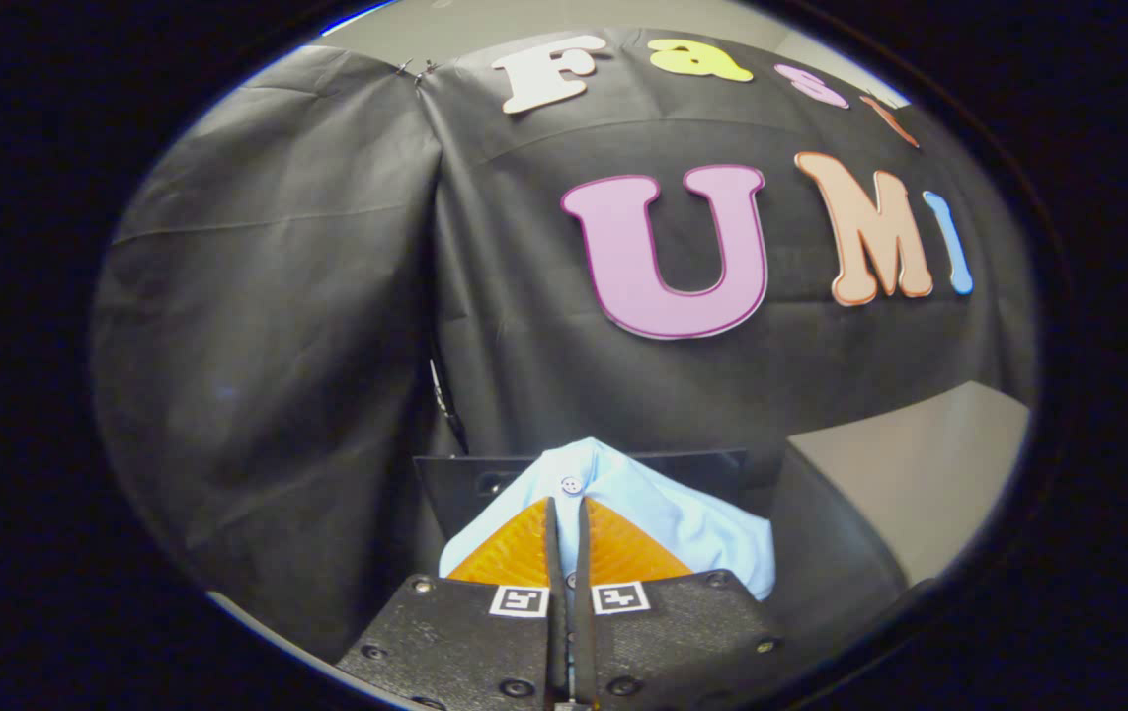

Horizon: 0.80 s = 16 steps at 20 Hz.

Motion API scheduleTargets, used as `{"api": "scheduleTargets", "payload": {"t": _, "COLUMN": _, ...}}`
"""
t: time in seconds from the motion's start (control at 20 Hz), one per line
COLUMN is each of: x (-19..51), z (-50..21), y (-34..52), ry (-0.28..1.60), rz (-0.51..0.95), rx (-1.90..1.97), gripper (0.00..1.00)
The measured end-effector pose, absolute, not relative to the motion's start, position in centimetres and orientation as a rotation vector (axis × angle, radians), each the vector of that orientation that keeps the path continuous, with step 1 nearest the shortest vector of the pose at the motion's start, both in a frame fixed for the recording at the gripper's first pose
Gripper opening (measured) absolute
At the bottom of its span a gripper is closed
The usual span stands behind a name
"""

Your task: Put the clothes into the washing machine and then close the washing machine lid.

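My gripper (566,506) has its two fingers pressed almost together on a fold of a light blue buttoned shirt (668,513). The shirt bunches up around and past the fingertips, with a small button (571,485) showing just ahead of them. Behind the cloth stands a dark flat panel (470,484) with holes, seen edge to edge behind the shirt. The shirt hangs lifted in front of the booth's black wall.
A grey flat surface (920,474) with a dark front side lies to the right of the shirt. The black cloth wall (307,326) hangs close ahead and to the left.
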<state>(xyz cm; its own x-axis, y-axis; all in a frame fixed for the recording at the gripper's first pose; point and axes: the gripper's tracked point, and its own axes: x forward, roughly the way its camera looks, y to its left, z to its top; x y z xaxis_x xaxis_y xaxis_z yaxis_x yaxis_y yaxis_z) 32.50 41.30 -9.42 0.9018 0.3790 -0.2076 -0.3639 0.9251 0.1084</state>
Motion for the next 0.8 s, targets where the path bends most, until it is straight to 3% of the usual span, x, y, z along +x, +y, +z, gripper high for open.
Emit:
{"api": "scheduleTargets", "payload": {"t": 0.45, "x": 32.9, "z": -23.4, "y": 43.4, "ry": 0.362, "rz": 0.37, "rx": 0.023, "gripper": 0.02}}
{"api": "scheduleTargets", "payload": {"t": 0.8, "x": 33.0, "z": -29.7, "y": 42.6, "ry": 0.459, "rz": 0.305, "rx": 0.016, "gripper": 0.02}}
